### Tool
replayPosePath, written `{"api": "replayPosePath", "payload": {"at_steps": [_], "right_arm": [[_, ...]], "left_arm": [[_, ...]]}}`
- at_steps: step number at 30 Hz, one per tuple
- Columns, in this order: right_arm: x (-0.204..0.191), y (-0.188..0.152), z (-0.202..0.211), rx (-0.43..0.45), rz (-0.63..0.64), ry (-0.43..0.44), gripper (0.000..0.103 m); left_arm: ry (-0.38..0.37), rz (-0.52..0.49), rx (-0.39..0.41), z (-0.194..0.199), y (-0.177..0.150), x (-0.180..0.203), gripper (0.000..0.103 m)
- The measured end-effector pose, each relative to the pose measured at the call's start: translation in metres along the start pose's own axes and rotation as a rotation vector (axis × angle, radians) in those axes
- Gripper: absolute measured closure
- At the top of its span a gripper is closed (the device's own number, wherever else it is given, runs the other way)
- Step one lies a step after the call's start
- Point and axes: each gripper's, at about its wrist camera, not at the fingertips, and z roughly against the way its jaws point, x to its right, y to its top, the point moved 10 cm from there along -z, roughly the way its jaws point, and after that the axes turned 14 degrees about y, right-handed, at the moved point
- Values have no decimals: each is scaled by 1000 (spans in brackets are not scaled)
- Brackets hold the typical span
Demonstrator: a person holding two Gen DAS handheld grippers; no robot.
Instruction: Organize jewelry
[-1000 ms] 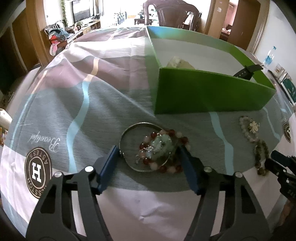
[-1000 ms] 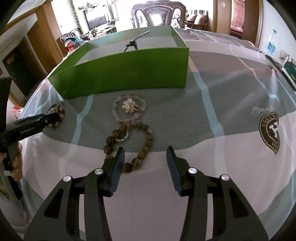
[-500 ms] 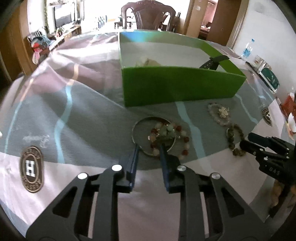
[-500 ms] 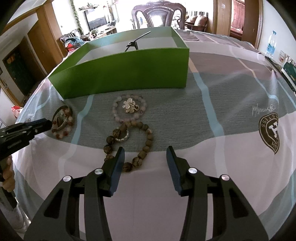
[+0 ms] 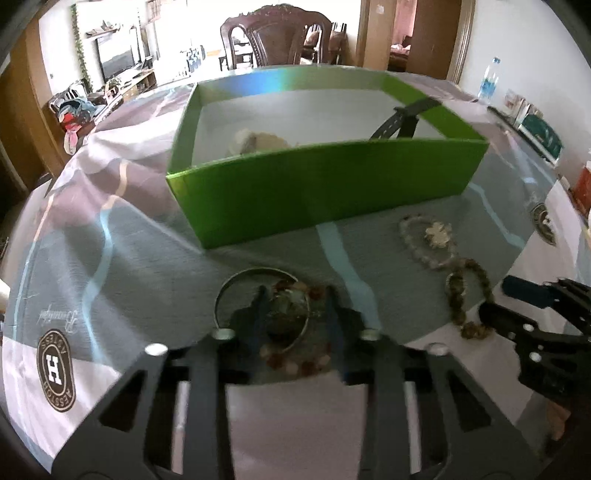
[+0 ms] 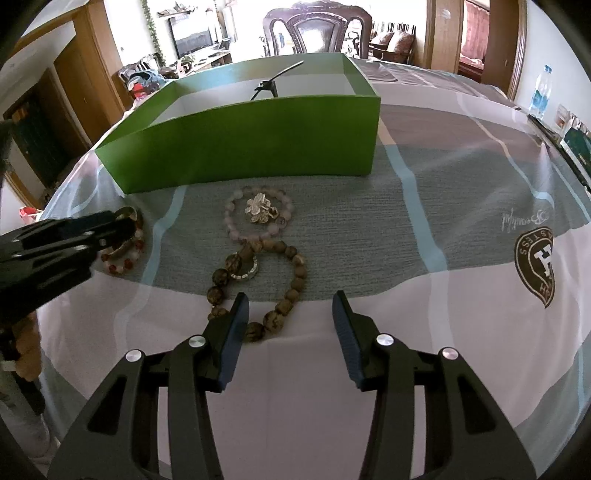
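My left gripper (image 5: 297,314) is down over a pile of a silver bangle (image 5: 236,280) and a red and white bead bracelet (image 5: 295,363) with a green stone; its fingers straddle the pile, narrowly apart. This pile shows in the right wrist view (image 6: 123,254) under the left gripper's tip. My right gripper (image 6: 290,317) is open over the near end of a brown wooden bead bracelet (image 6: 295,273). A pale pink bead bracelet with a flower charm (image 6: 258,212) lies beyond it. The green box (image 6: 258,136) stands behind.
A black watch strap (image 5: 402,122) and a pale piece (image 5: 255,142) lie in the green box. The table wears a grey, white and mauve printed cloth (image 6: 461,240). A water bottle (image 6: 539,92) and small items stand at the far right edge. A wooden chair (image 6: 317,29) stands behind.
My left gripper has moved forward and down onto the bangle and bead pile, and its fingers have spread a little. The right gripper has not moved.
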Motion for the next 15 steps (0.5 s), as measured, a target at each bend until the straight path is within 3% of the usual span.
{"api": "replayPosePath", "payload": {"at_steps": [9, 15], "right_arm": [[2, 0, 1, -1, -4, 0, 56], [2, 1, 4, 8, -5, -4, 56]], "left_arm": [[-41, 65, 43, 30, 6, -20, 89], [-63, 28, 79, 64, -5, -22, 89]]}}
